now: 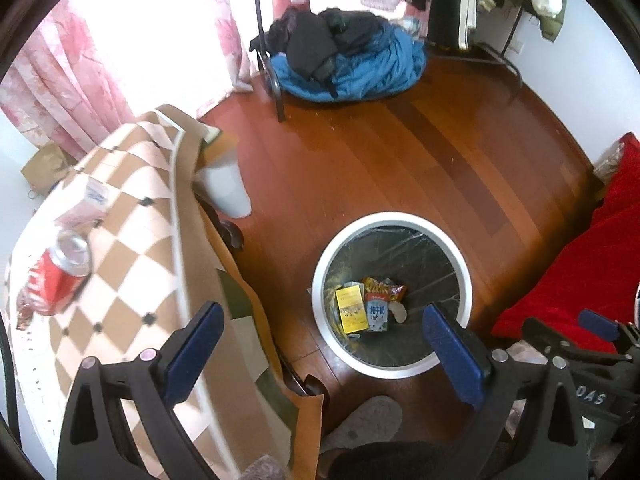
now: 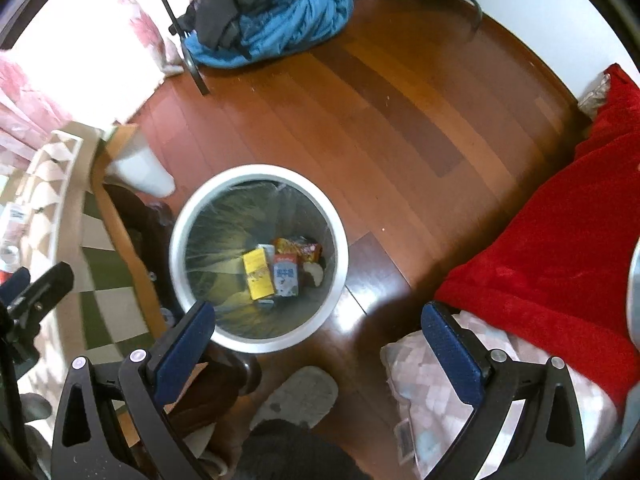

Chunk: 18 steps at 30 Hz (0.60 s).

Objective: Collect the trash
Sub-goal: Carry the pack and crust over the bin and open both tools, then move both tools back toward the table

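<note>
A round white trash bin [image 1: 390,295] with a clear liner stands upright on the wood floor [image 1: 400,152] beside the bench [image 1: 132,208]. At its bottom lie a yellow carton [image 1: 351,309], a blue-and-white milk carton [image 1: 377,314], and a crumpled red-yellow snack wrapper [image 1: 383,287]. A red soda can [image 1: 60,274] lies tipped on the bench's checkered cloth, with a small pink-white pack [image 1: 86,204] just beyond it.

"纯牛奶" on milk carton [image 1: 377,313]
</note>
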Motion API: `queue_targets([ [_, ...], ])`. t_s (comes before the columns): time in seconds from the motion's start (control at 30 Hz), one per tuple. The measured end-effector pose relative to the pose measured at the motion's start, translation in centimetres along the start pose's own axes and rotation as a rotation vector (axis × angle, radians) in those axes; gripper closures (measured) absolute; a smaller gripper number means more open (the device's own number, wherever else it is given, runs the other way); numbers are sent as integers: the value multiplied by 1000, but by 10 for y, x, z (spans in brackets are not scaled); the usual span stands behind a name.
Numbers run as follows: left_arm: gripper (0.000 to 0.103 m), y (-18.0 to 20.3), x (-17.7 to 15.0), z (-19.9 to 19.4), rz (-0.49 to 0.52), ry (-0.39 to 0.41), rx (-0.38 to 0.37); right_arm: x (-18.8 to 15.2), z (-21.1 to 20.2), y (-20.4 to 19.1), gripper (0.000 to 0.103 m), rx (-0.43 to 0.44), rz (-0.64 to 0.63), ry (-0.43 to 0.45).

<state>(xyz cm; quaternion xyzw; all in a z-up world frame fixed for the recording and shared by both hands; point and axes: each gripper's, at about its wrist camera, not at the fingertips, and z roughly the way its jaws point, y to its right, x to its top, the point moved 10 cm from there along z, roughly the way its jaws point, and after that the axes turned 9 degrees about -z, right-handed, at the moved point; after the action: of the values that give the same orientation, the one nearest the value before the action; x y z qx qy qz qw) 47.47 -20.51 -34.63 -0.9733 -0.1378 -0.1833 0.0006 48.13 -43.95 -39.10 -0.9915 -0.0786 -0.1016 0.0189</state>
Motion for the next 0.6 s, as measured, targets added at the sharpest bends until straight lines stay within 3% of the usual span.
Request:
queue_targets([
  [0.17,1,-15,7,-50,-25,84,-21,2,-59,-12,0,19,-7,87],
  [0.33,1,-56,17,-103,-115,155,9,3,-120,-38,0,69,-16,177],
  [0.5,1,-128,22,-137,-258,200,17,6,-165,-96,0,151,-68,223],
  [0.6,1,-191,18,-143,-336,219,78,10,-174,-159,0,223,-124,214],
])
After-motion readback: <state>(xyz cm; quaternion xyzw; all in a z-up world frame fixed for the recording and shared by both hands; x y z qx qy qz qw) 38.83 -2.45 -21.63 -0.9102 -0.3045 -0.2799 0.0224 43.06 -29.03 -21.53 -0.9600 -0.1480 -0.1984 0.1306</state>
